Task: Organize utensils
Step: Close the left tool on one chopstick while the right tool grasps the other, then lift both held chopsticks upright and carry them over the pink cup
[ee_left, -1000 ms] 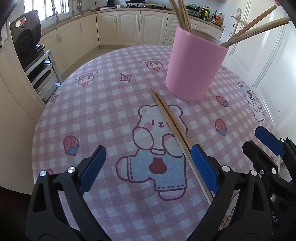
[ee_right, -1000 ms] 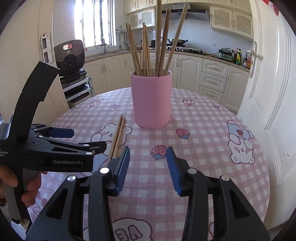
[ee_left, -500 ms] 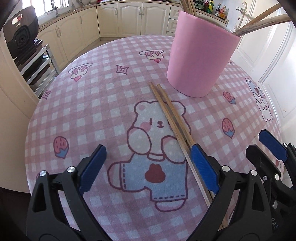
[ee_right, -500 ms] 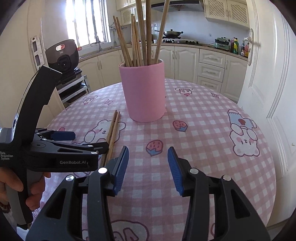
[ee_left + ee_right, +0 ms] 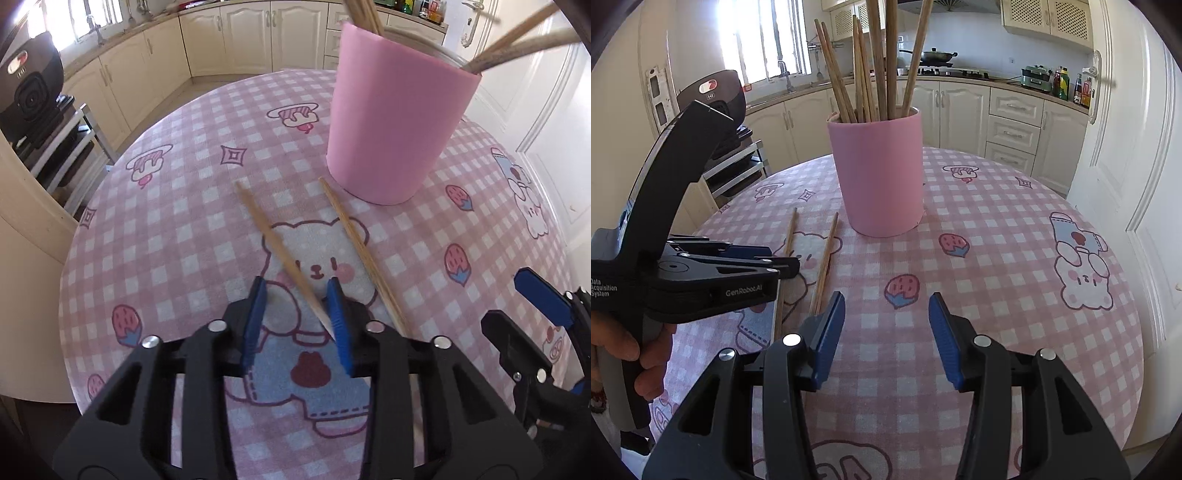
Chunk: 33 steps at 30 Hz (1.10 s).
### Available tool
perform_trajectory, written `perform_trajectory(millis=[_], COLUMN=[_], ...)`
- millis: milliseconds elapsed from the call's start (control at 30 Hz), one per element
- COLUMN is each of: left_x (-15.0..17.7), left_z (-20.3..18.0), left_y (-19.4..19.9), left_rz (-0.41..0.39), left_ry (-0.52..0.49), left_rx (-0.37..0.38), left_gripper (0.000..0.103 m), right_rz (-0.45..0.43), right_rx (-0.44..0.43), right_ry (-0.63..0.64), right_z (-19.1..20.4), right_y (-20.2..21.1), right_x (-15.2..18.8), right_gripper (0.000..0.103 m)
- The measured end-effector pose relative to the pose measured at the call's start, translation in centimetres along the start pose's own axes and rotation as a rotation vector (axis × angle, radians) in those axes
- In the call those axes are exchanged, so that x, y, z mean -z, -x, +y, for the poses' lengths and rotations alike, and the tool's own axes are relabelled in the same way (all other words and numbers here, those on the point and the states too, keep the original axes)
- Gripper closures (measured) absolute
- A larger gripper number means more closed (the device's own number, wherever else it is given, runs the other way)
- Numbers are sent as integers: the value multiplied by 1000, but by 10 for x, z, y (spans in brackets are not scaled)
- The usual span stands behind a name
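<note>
A pink cup [image 5: 395, 125] holding several wooden chopsticks [image 5: 875, 62] stands on the pink checked tablecloth [image 5: 177, 221]; it also shows in the right wrist view [image 5: 882, 177]. Two loose chopsticks lie in front of it. My left gripper [image 5: 297, 321] has its jaws closing around one chopstick [image 5: 273, 243], whose near end rests against the right pad; the jaws are still apart. The other chopstick [image 5: 358, 251] lies to its right on the cloth. My right gripper [image 5: 886, 332] is open and empty above the cloth, right of the left gripper [image 5: 783, 264].
The round table's edge [image 5: 70, 288] drops off on the left toward kitchen cabinets [image 5: 243, 37]. A black appliance [image 5: 26, 88] sits on a rack at the left. A white door [image 5: 1126, 129] stands to the right.
My left gripper has moved forward over one chopstick and narrowed its jaws around it. That chopstick has swung away from its partner, so the pair has split. The right gripper barely moved.
</note>
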<state>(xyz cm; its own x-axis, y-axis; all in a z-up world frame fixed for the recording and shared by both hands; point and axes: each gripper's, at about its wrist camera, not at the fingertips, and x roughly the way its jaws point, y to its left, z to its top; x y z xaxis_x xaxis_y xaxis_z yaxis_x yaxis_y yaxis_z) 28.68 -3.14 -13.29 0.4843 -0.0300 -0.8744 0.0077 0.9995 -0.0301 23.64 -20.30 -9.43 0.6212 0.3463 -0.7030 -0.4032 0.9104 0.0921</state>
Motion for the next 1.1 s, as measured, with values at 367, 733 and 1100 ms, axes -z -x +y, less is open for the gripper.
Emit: perform_trajectory(millis=[367,733,1100], left_x=[11,14,11], left_z=[49,51,45], left_y=[7,34,102], left_rz=[15,-45,-199], left_ry=[52,40,-5], left_rx=[177,245,299], left_gripper=[96,96,96], right_rz=[138,263,56], right_rx=[-47,16,-100], right_ry=[88,145,88], right_z=[44,70,64], right_y=[-42,-78,3], right_x=[-26,-44,-60], right_gripper=[58,98,98])
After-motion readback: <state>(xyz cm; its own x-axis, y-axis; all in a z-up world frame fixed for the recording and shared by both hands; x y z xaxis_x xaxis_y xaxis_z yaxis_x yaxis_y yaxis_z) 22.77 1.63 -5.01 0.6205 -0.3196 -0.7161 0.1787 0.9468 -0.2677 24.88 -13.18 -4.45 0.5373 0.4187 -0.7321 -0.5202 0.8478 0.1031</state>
